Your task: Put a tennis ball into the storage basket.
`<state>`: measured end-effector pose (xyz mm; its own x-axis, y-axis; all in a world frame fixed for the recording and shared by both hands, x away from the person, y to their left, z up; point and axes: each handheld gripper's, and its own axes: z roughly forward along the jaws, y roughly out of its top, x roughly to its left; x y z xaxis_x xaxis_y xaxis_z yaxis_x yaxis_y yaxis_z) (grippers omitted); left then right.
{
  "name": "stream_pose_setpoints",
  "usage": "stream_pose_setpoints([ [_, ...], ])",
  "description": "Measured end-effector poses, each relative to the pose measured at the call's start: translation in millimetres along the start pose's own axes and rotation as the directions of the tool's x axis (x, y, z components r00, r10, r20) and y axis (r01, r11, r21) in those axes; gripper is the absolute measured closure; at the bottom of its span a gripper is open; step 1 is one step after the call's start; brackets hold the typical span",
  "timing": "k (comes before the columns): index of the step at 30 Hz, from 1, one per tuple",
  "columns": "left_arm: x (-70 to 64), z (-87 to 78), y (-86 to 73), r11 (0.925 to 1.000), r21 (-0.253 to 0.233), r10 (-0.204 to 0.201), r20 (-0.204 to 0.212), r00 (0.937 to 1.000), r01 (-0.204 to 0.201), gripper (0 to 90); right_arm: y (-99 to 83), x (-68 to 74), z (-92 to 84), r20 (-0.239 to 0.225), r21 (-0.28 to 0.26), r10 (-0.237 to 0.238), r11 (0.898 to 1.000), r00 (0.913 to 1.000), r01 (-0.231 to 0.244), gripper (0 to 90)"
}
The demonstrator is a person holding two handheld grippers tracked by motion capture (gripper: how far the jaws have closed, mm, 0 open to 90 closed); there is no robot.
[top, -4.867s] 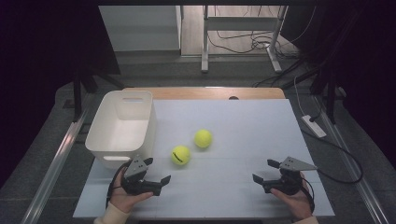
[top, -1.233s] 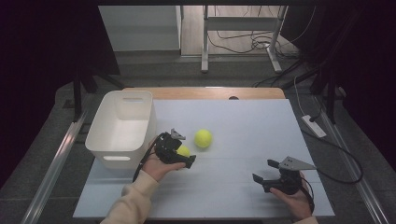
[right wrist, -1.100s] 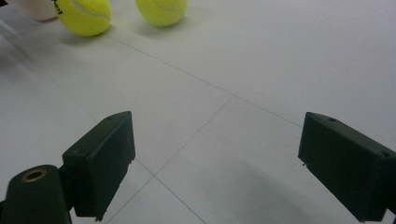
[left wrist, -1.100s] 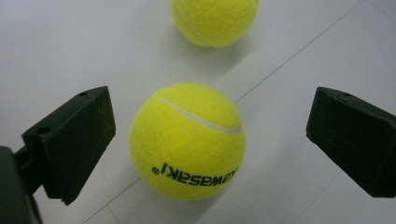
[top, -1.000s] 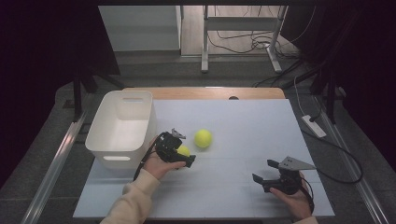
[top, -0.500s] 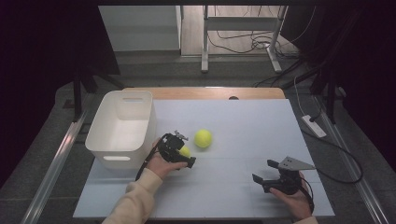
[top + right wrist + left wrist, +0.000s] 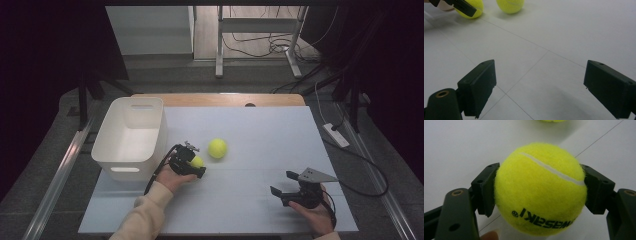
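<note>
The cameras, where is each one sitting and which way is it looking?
High view: above the table, looking down; both forearms, left gripper and right gripper show.
Left gripper view: on the left gripper; its jaws have just closed on the held ball.
Right gripper view: on the right gripper, jaws open.
All share that ball and the second ball.

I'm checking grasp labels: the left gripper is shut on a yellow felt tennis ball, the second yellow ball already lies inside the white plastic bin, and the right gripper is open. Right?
Not quite. The second yellow ball lies on the white table, beside the white plastic bin, as the high view shows. The left gripper is shut on its yellow felt tennis ball, and the right gripper is open.
</note>
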<state>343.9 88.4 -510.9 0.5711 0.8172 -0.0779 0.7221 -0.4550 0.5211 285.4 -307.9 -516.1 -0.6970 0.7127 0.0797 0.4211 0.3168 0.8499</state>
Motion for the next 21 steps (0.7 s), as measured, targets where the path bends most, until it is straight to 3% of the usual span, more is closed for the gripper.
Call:
stream_pose_setpoints([
  [9,-3.2,-9.4,-0.4,0.9988,-0.050,0.006,0.015,0.9999,-0.005,26.4,0.2,-0.3,-1.0,0.005,-0.002,-0.003,1.000,1.0000,0.003,11.0],
  [14,-6.0,-18.3,-2.1,0.9947,-0.103,0.003,0.030,0.9995,0.000,26.5,0.2,-0.4,-0.8,0.005,-0.004,-0.001,1.000,1.0000,0.001,11.0],
  [21,-4.3,-25.9,-3.9,0.9898,-0.142,-0.003,0.046,0.9989,0.010,26.5,0.0,-0.3,-0.5,0.006,-0.002,-0.001,1.000,1.0000,0.001,11.0],
])
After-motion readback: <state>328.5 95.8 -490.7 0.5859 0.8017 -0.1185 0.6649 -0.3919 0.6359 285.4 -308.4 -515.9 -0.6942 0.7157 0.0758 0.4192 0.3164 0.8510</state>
